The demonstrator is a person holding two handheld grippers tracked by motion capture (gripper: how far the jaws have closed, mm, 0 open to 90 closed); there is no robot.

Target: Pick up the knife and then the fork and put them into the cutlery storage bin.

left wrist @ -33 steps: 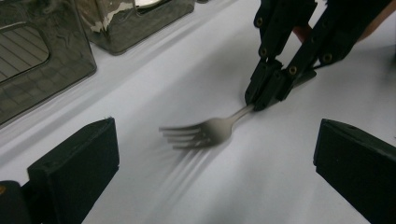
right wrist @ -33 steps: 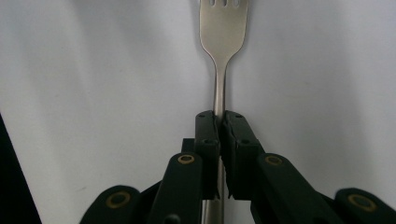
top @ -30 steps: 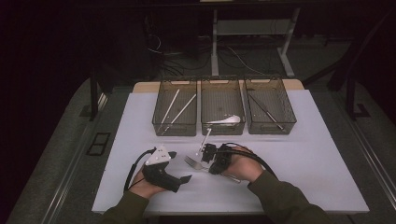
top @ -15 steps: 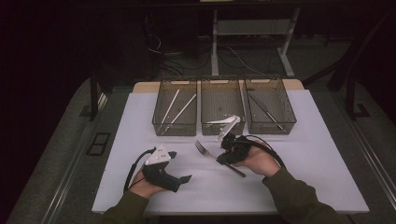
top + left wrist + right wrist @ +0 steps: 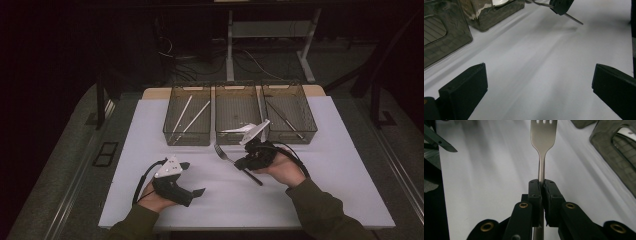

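Near the table's (image 5: pixel 350 200) front edge, left of centre, the left gripper (image 5: pixel 196 192) was held low w/ jaws spread wide, nothing between them. Further in, approx. mid-table, the right gripper (image 5: pixel 239 163) was clenched on a fork (image 5: pixel 543 147) at the handle, pads pressed tight on both sides; the fork was kept clear of the surface, tines aimed toward the bins. At the back edge three mesh bins (image 5: pixel 238 114) were lined up side by side, utensils seen inside.

High view above the table (image 5: pixel 350 200); gripper views low, close over its surface
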